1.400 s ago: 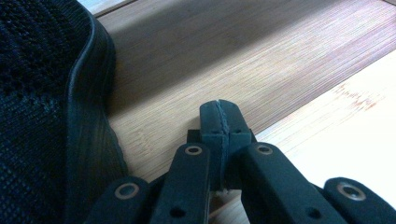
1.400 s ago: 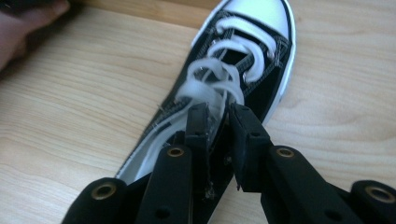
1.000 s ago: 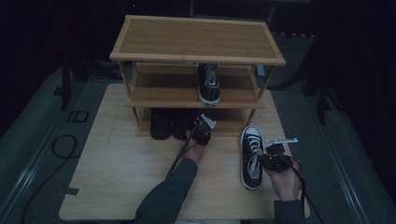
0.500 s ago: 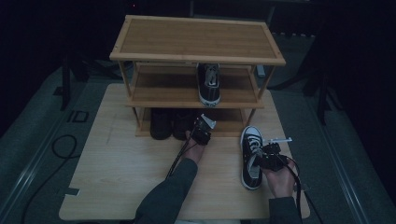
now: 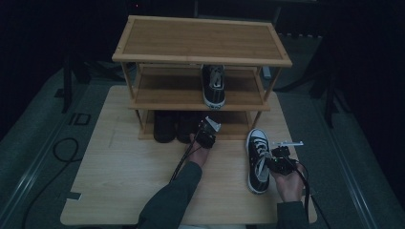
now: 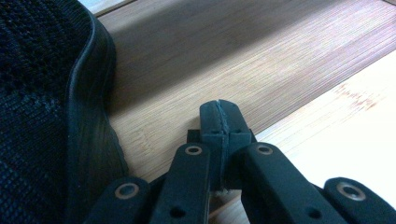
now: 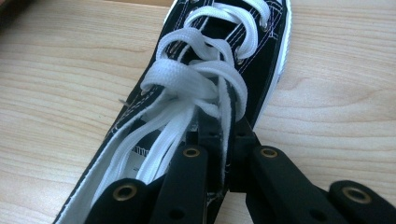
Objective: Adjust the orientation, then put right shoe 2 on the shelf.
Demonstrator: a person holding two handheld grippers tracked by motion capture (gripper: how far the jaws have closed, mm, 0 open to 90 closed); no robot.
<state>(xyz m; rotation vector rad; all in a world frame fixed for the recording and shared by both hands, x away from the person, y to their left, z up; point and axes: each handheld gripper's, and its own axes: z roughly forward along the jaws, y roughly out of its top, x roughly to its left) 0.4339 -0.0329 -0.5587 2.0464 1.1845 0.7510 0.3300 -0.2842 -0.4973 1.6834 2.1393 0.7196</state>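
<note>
A black sneaker with white laces (image 5: pixel 258 143) lies on the table, toe toward the rack. My right gripper (image 5: pixel 270 162) is shut on the edge of its opening. In the right gripper view its jaws (image 7: pixel 224 126) pinch the black canvas rim of the sneaker (image 7: pixel 266 51) beside the laces; they have just been closing on it. My left gripper (image 5: pixel 203 129) is at the front of the rack's bottom shelf, shut with nothing in it. Its tips (image 6: pixel 220 116) rest low over the shelf board, right of a black shoe (image 6: pixel 42 116).
A three-level wooden shoe rack (image 5: pixel 200 38) stands at the back of the table (image 5: pixel 124 181). A matching sneaker (image 5: pixel 213 86) sits on the middle shelf. Two black shoes (image 5: pixel 165 125) stand on the bottom shelf. Cables trail over the floor at the left.
The right hand has shifted slightly at the sneaker's side. The left hand and the shoes stay where they were.
</note>
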